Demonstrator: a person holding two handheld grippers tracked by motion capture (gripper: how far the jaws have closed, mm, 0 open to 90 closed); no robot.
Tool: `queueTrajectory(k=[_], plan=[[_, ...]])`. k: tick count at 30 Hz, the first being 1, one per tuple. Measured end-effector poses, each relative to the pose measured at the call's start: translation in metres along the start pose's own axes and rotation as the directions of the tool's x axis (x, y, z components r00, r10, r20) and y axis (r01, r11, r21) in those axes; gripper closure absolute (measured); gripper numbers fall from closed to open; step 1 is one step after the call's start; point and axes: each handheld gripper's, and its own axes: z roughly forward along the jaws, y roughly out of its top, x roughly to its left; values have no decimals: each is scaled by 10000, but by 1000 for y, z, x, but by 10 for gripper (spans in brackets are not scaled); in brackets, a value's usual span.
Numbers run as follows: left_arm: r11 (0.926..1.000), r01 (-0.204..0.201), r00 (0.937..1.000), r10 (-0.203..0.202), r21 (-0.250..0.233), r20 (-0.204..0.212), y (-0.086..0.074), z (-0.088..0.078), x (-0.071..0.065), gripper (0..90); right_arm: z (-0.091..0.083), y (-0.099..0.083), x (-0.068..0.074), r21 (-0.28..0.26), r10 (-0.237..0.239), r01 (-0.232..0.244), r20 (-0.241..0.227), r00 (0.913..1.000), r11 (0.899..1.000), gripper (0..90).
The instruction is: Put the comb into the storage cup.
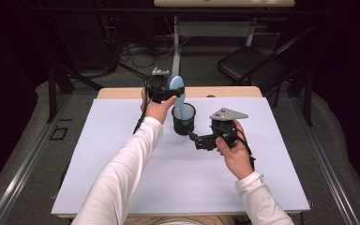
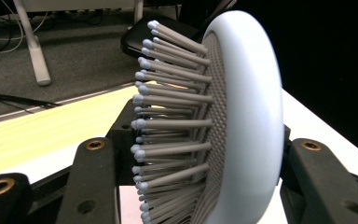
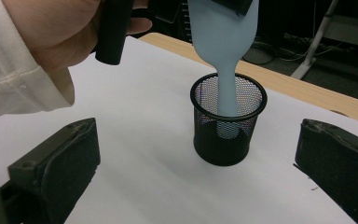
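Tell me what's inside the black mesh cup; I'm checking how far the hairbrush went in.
The pale blue plastic hairbrush's handle stands inside the round black wire-mesh cup, its tip showing through the mesh low down. Whether it touches the bottom is hidden. The left tongs grip the brush head.

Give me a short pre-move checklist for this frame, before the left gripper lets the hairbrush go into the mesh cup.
1. Left gripper clamped on the hairbrush head: ok, jaws shut on both sides of it in the left gripper view.
2. Brush handle inside the mesh cup: ok, the handle passes down through the rim.
3. Handle tip resting on the cup bottom: cannot tell, the mesh blurs it.
4. Cup upright on the white table: ok.
5. Right gripper steadying the cup: not ok, its jaws stand open and apart from the cup.
6. Brush upright enough to stay in: cannot tell, it leans slightly.
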Motion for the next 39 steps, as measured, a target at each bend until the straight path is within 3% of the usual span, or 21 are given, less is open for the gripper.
queueTrajectory(k=[39], plan=[[9966,-674,9971,689,472,-326,-7,8,-4,482,1,0,1,-21,-83,83,-34,10000,10000,0]])
